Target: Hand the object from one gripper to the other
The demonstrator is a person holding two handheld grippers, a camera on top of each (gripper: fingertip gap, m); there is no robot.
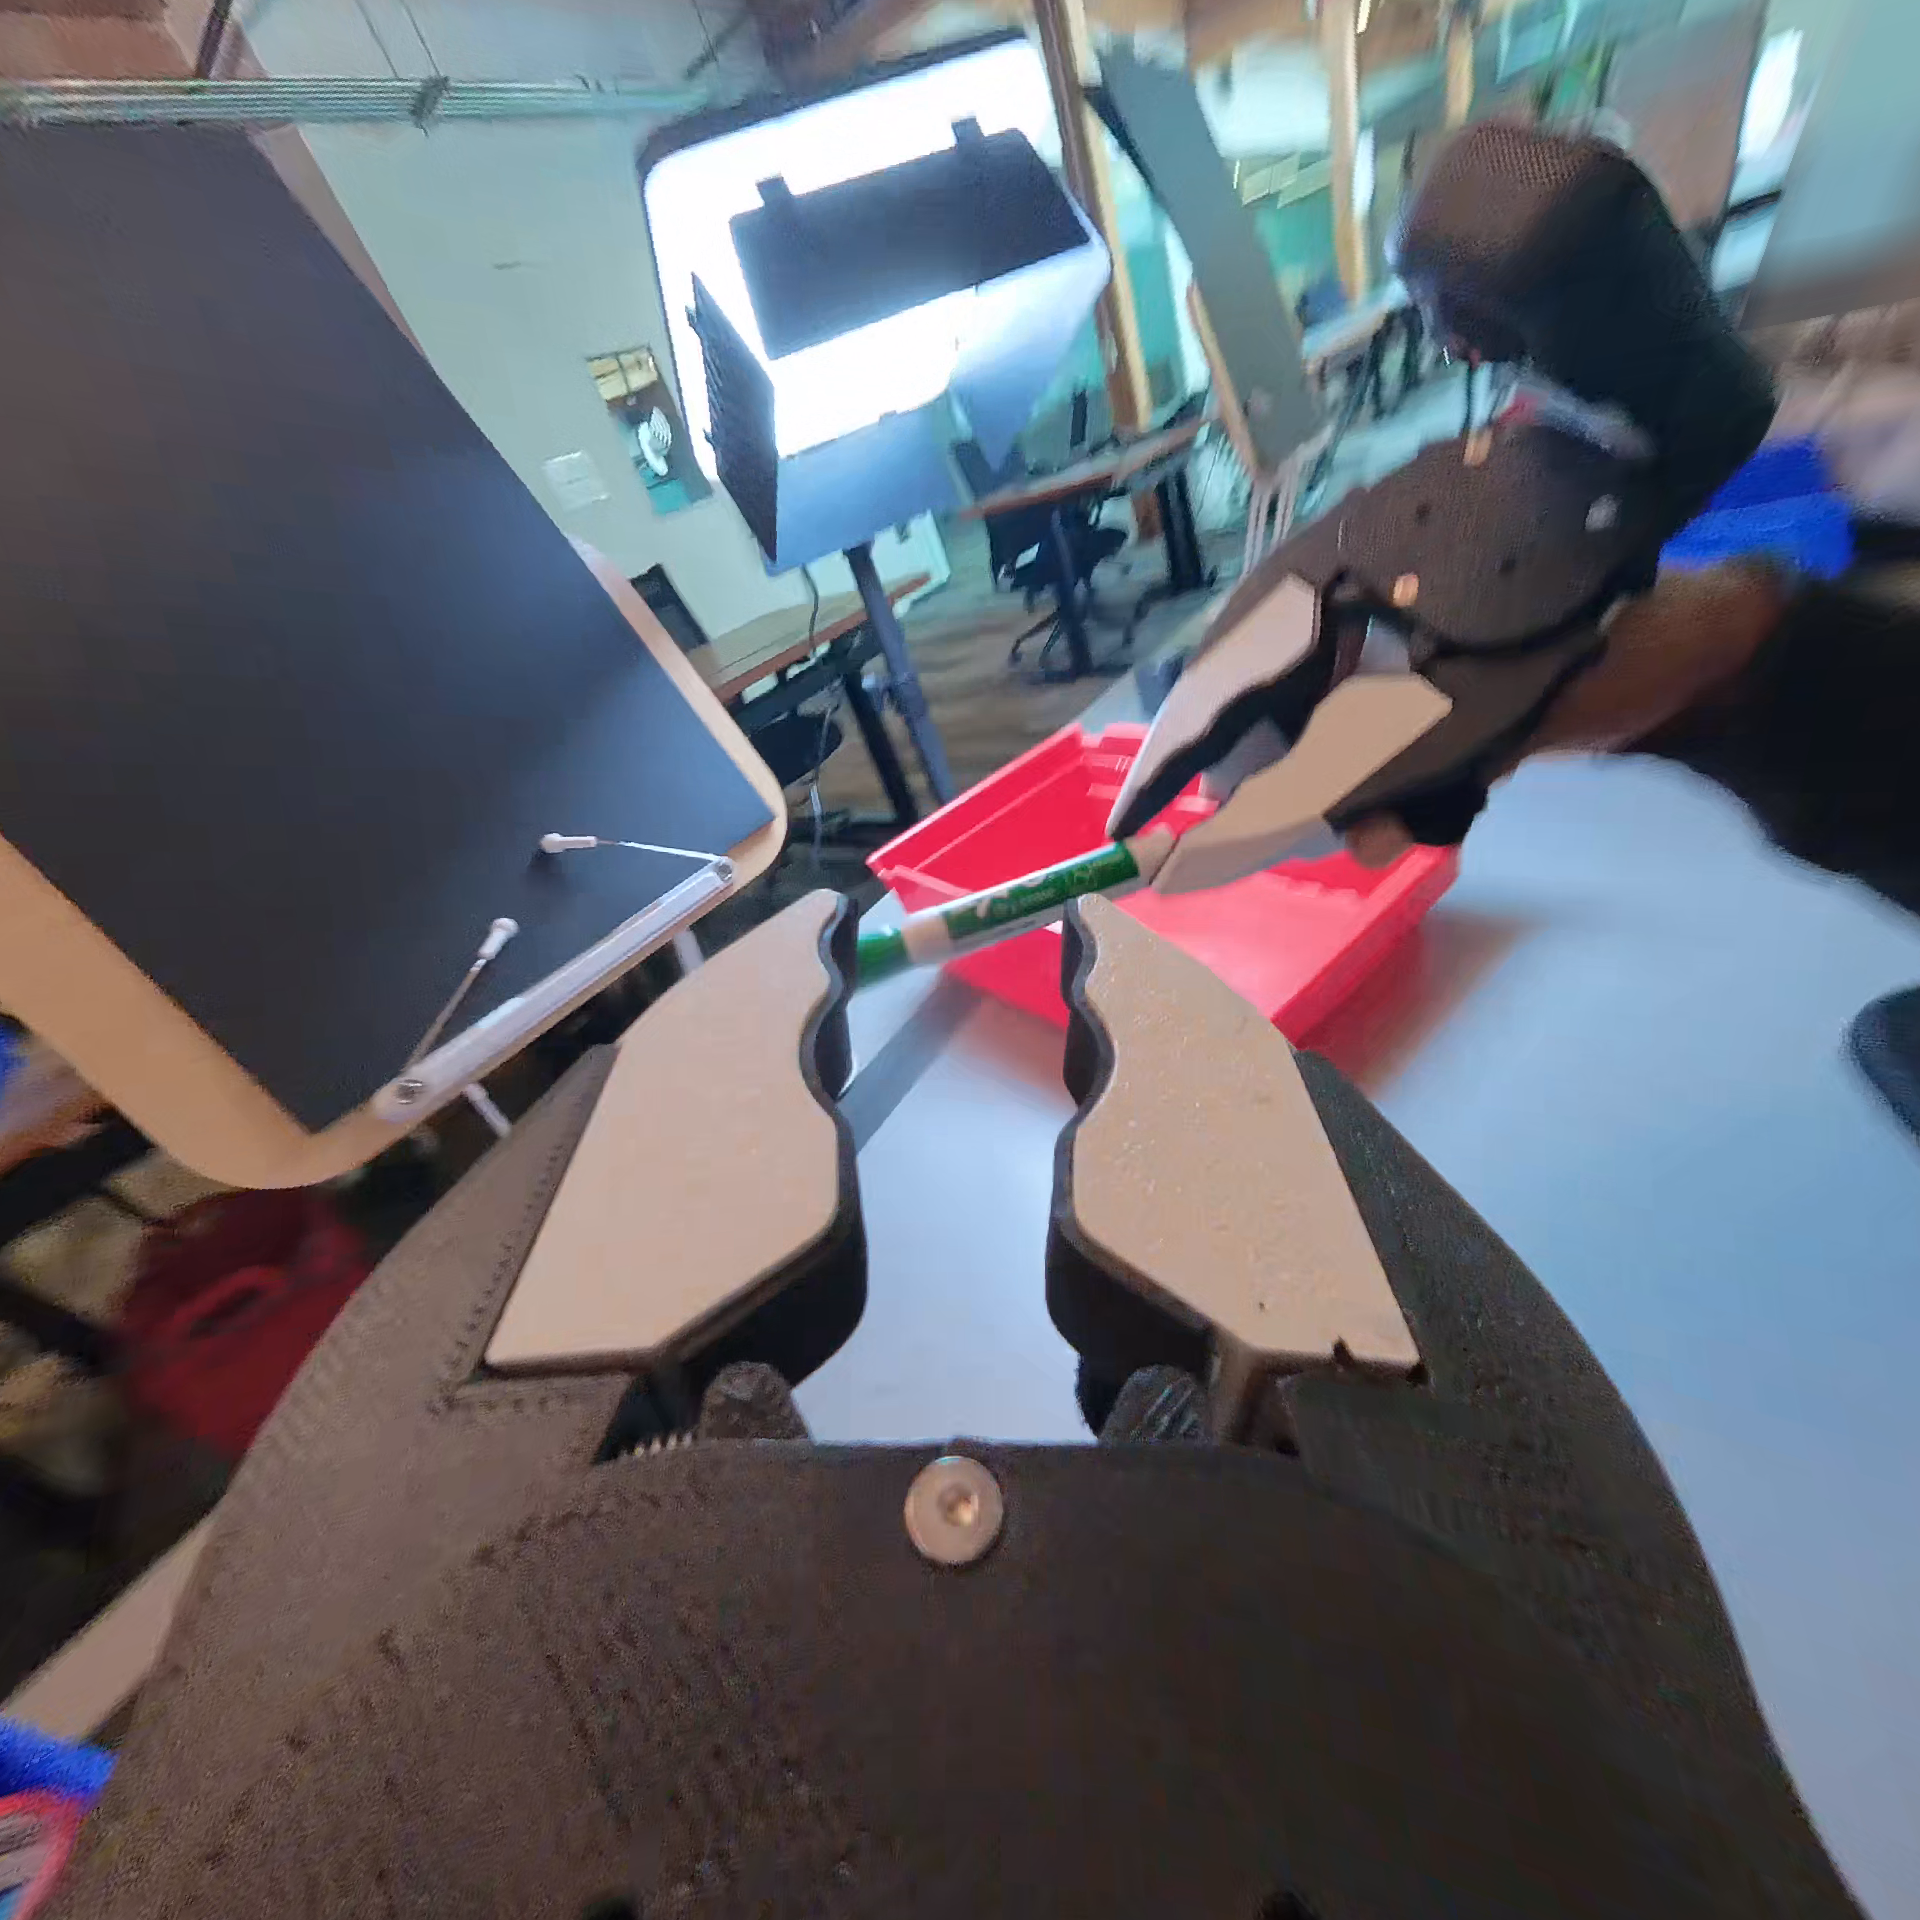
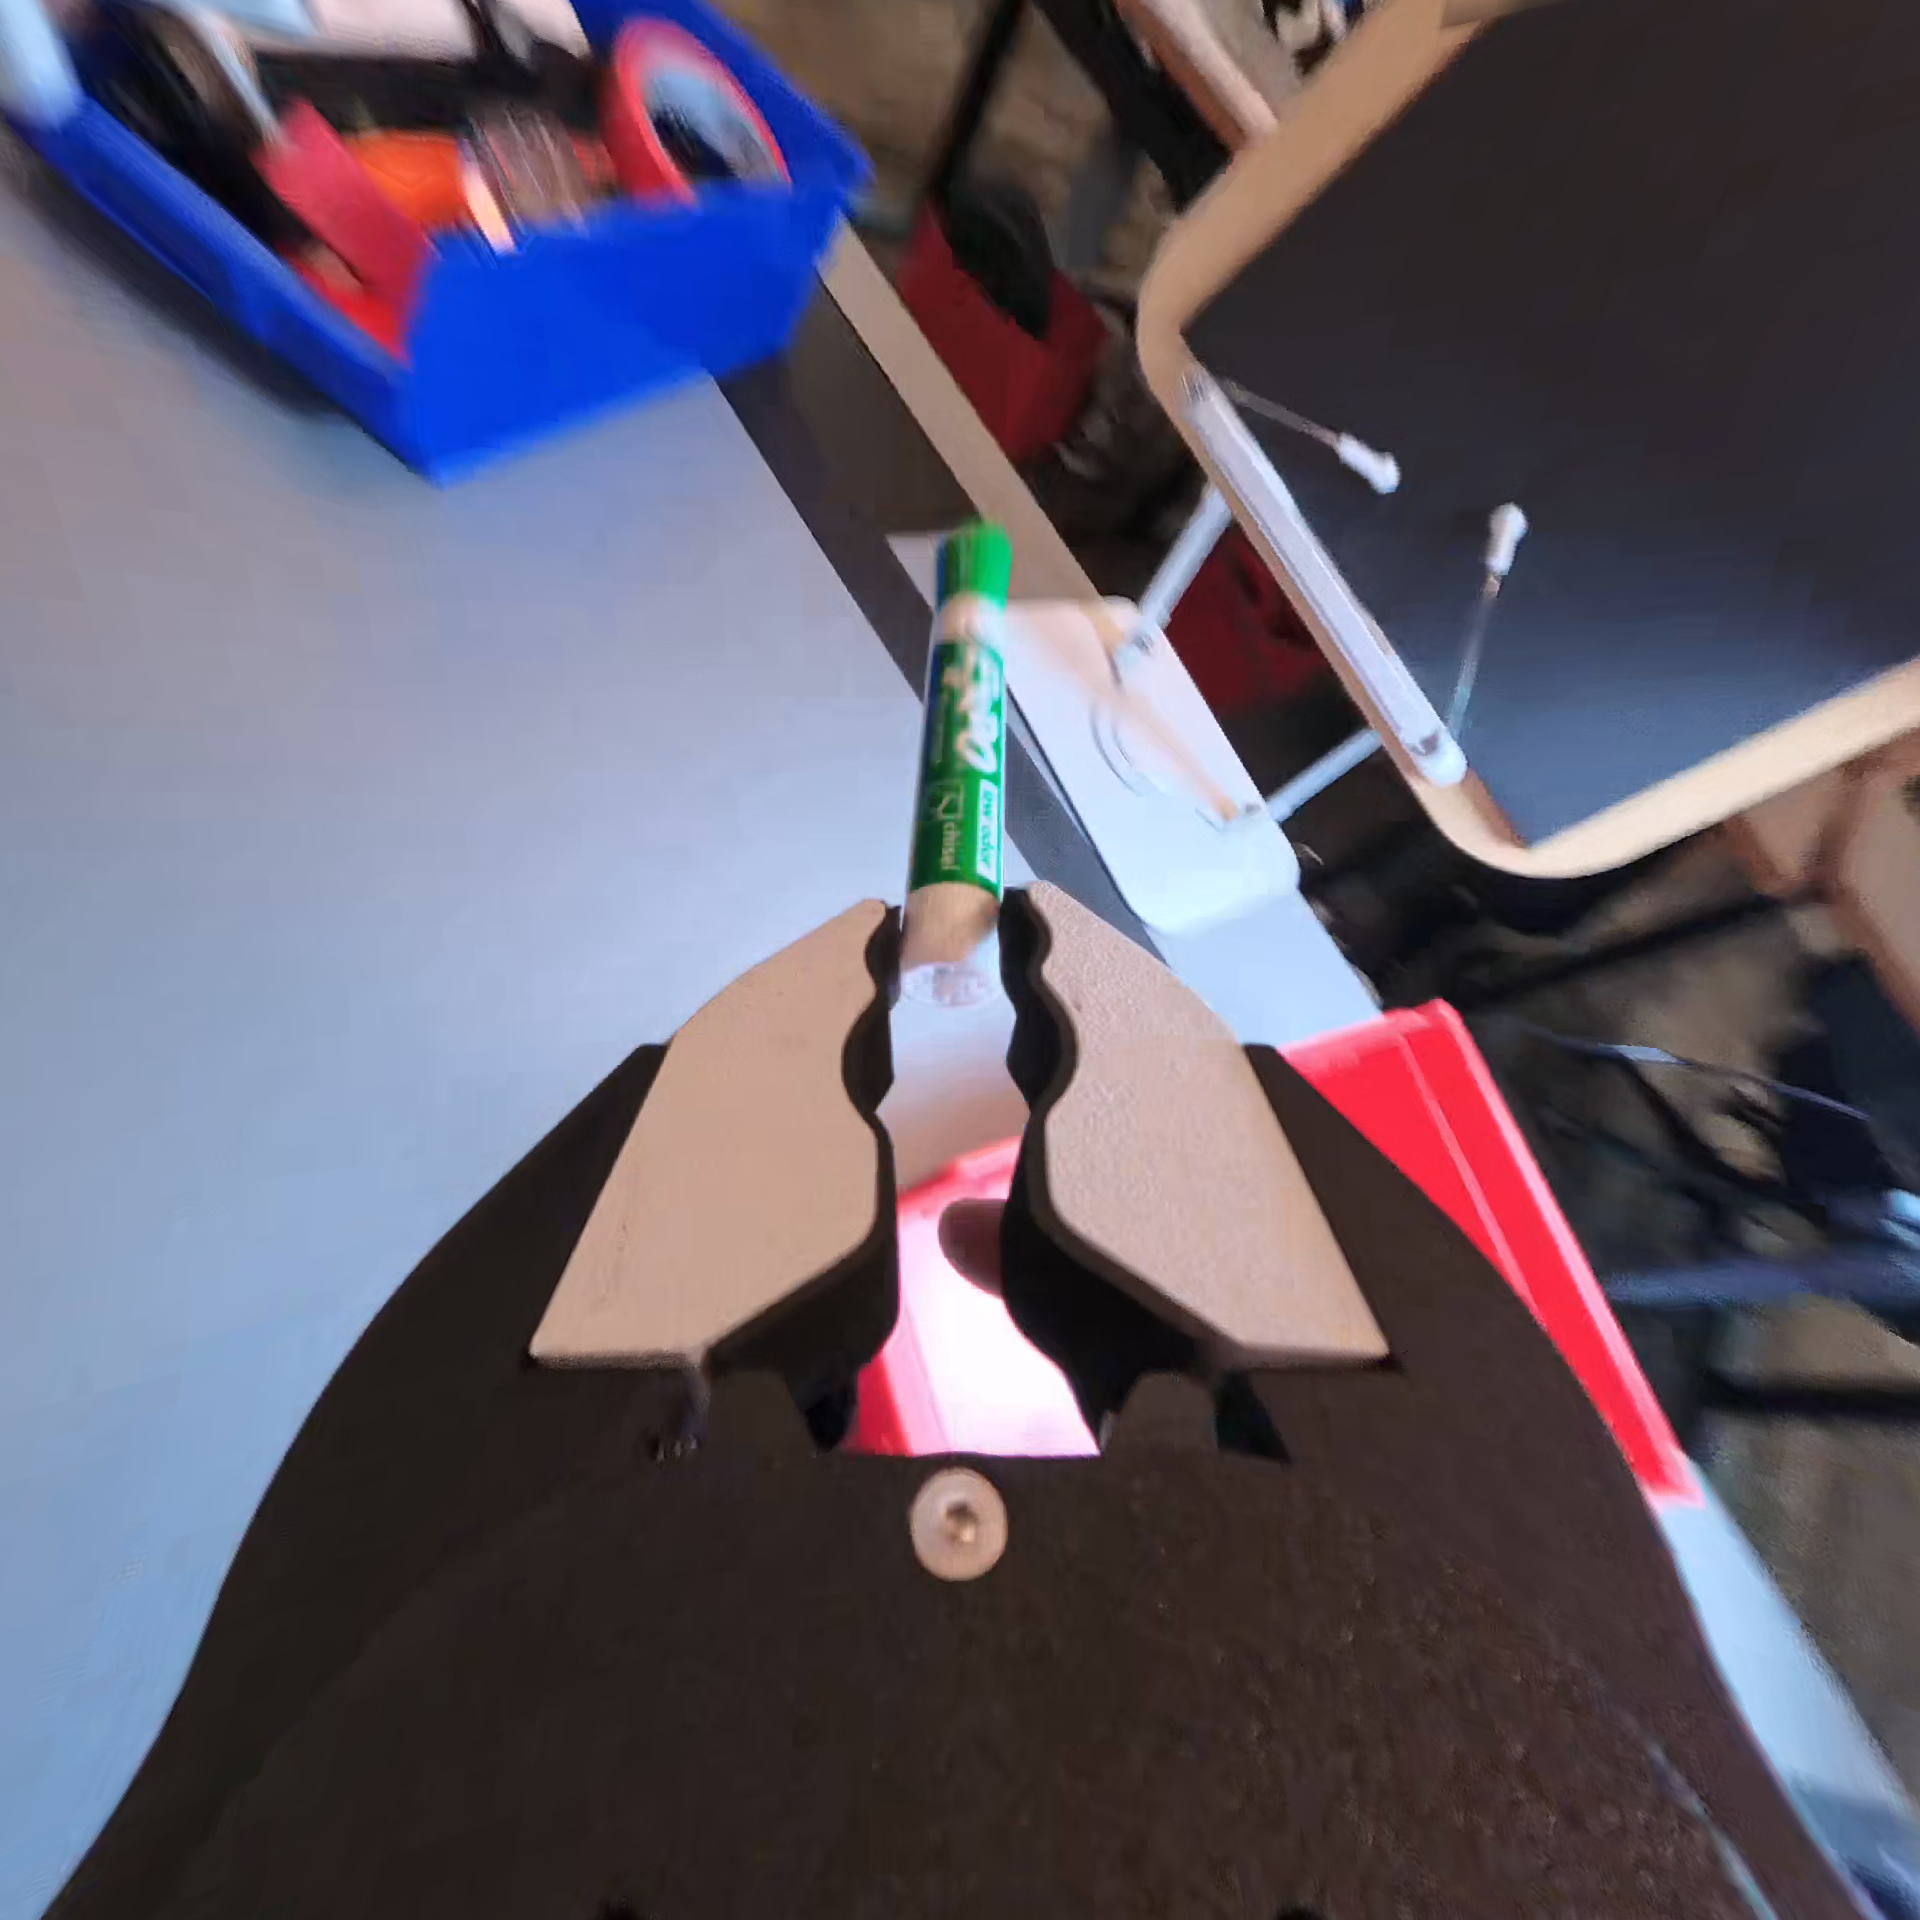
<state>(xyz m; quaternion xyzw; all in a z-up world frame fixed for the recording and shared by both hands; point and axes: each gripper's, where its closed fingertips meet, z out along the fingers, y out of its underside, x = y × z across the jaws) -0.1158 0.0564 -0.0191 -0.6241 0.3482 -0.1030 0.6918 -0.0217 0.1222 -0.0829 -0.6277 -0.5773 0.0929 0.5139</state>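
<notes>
Right gripper pinches the butt end of a green-and-white marker between its fingertips, jaws nearly closed with only the marker's width between them; the marker sticks straight out ahead of the fingers, green cap at the far end. In the left wrist view the same marker hangs in the air, slanting down toward the lower left from the right gripper, which comes in from the upper right. Left gripper is wide apart and holds nothing; the marker's capped end sits just past its fingertips, crossing the gap between them, and whether it touches either finger is hard to tell. The marker is off the table, above the near edge of a red bin, which sits on the grey table. The red bin shows under the right gripper too. A blue bin full of blurred odds and ends stands at the far side of the table. A black board with a pale wood rim stands left of the table, a white clip bar along its edge. Both views are motion-blurred at the edges.
</notes>
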